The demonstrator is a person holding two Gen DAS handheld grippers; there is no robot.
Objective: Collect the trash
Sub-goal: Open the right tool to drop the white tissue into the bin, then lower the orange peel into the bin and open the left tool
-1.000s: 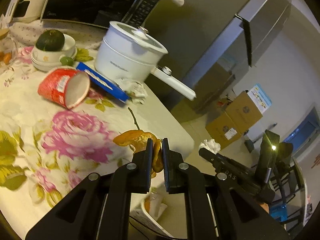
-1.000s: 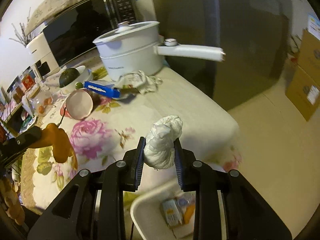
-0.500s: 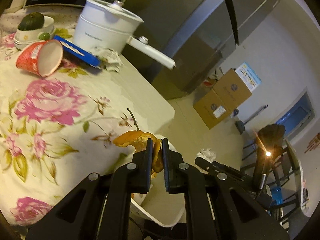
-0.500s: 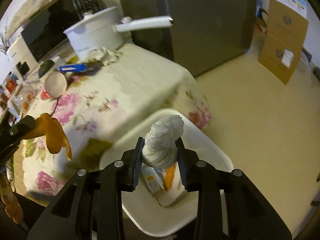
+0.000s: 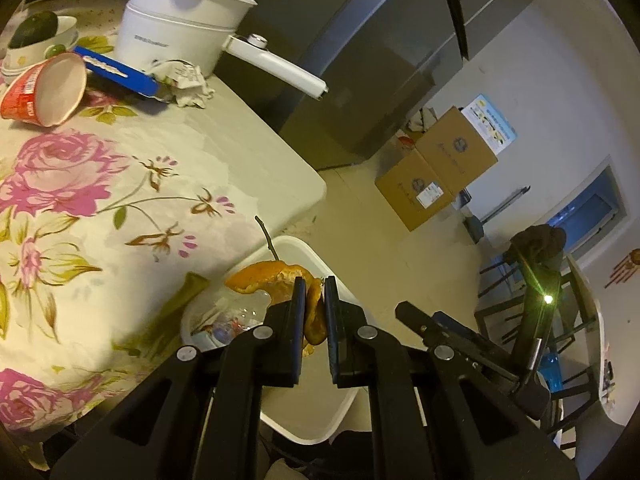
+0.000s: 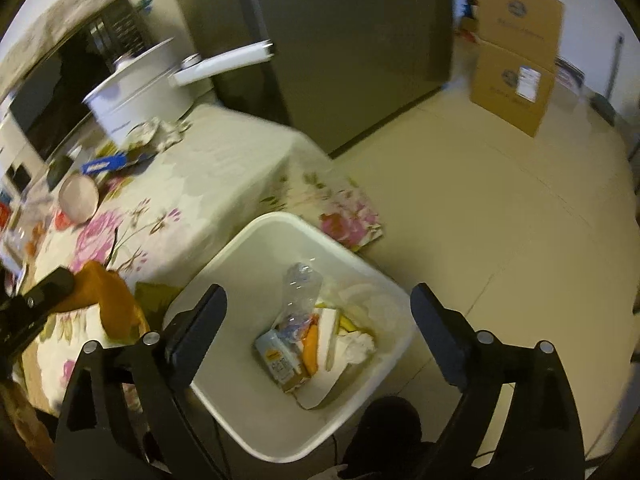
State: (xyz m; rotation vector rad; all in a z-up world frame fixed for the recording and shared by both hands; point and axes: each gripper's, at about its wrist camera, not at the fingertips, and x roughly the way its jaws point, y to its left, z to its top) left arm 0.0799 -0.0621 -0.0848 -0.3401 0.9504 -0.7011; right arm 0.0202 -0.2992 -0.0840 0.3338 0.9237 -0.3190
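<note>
My left gripper (image 5: 314, 284) is shut on a piece of orange peel (image 5: 268, 284) with a thin stem, hanging over the near rim of a white trash bin (image 5: 304, 246) beside the table. In the right wrist view my right gripper (image 6: 318, 292) hovers above the bin (image 6: 280, 216), its jaws opening wide with nothing between them. A white tissue wad (image 6: 358, 346) lies in the bin among a crushed clear bottle (image 6: 298, 284), a small carton (image 6: 280, 360) and other scraps. The left gripper's finger (image 6: 56, 284) and the peel (image 6: 112, 300) show at the left.
On the floral tablecloth (image 5: 120, 184) lie a tipped red cup (image 5: 44, 92), a blue box (image 5: 116, 72) and crumpled paper (image 5: 184, 84) by a white pot (image 5: 180, 28) with a long handle. A grey fridge (image 5: 380, 60) stands behind. Cardboard boxes (image 5: 436, 168) and chairs (image 5: 532, 300) stand on the tiled floor.
Both grippers moved off the table to above the bin. The right gripper opened and the tissue wad it held now lies in the bin. The left gripper still grips the peel.
</note>
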